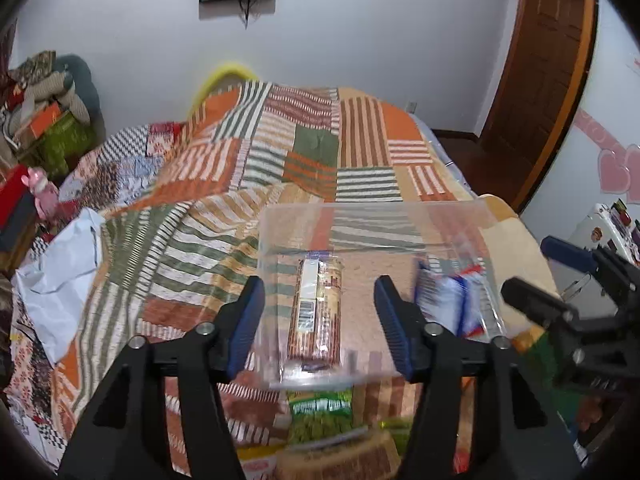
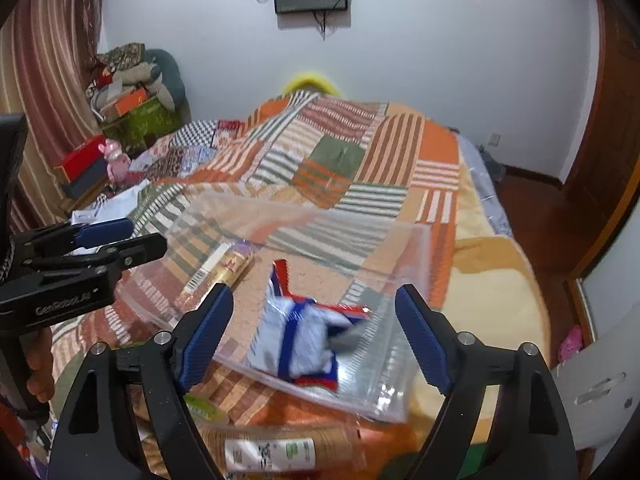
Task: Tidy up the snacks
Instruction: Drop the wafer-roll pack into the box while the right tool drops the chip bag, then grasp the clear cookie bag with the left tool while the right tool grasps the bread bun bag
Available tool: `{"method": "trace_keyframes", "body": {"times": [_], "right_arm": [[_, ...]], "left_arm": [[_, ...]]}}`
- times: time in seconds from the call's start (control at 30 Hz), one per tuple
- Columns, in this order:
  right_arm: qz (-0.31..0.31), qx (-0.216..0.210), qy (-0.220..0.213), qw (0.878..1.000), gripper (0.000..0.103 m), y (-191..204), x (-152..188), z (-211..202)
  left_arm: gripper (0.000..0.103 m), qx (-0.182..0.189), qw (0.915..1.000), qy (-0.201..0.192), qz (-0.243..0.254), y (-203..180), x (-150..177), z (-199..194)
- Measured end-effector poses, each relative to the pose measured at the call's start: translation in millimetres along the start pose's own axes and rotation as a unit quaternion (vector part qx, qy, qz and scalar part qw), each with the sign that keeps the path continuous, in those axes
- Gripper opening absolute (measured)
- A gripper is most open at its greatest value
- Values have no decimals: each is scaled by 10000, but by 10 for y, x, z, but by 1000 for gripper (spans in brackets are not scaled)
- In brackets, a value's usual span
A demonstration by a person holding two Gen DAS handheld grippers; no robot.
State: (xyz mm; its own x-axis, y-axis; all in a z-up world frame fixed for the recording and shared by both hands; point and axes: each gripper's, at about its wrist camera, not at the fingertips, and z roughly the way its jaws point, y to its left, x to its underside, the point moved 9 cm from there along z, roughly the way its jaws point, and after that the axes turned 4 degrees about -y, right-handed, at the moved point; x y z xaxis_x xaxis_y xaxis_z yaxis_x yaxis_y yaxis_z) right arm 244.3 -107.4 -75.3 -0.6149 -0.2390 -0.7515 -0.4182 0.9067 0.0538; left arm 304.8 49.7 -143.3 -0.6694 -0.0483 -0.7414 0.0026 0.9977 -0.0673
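Right gripper (image 2: 316, 334) open above blue-white snack packet (image 2: 298, 340), clear bin (image 2: 416, 248)

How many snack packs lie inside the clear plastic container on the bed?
2. A long brown biscuit pack lies in the clear container on its left side; a white, blue and red packet lies on its right side. Others may be hidden.
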Motion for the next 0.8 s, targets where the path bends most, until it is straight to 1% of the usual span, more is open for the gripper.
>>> {"method": "trace_keyframes", "body": {"times": [0.07, 0.17, 0.27, 0.37, 0.53, 0.67, 0.8], "right_arm": [[11, -40, -100, 9999, 82, -9, -5, -140], [60, -70, -210, 9997, 84, -13, 14, -302], [115, -71, -308, 9994, 86, -40, 76, -472], [93, -45, -328, 9994, 87, -34, 171, -576], [-10, 43, -275, 9996, 87, -32, 371, -699], [-101, 207, -133, 9996, 88, -60, 604, -736], [-106, 293, 69, 9995, 88, -74, 859, -753]], "left_arm": [[66, 23, 9999, -87, 53, -18, 18, -141], [72, 52, 9997, -208, 136, -56, 72, -374], [77, 56, 9993, -312, 204, -81, 161, -602], [83, 114, 9993, -298, 210, -95, 285, -759], [87, 153, 9996, -161, 199, -112, 587, -919], [88, 246, 9996, 53, 158, -122, 849, -944], [88, 167, 9994, 185, 223, -136, 1092, -934]]}}
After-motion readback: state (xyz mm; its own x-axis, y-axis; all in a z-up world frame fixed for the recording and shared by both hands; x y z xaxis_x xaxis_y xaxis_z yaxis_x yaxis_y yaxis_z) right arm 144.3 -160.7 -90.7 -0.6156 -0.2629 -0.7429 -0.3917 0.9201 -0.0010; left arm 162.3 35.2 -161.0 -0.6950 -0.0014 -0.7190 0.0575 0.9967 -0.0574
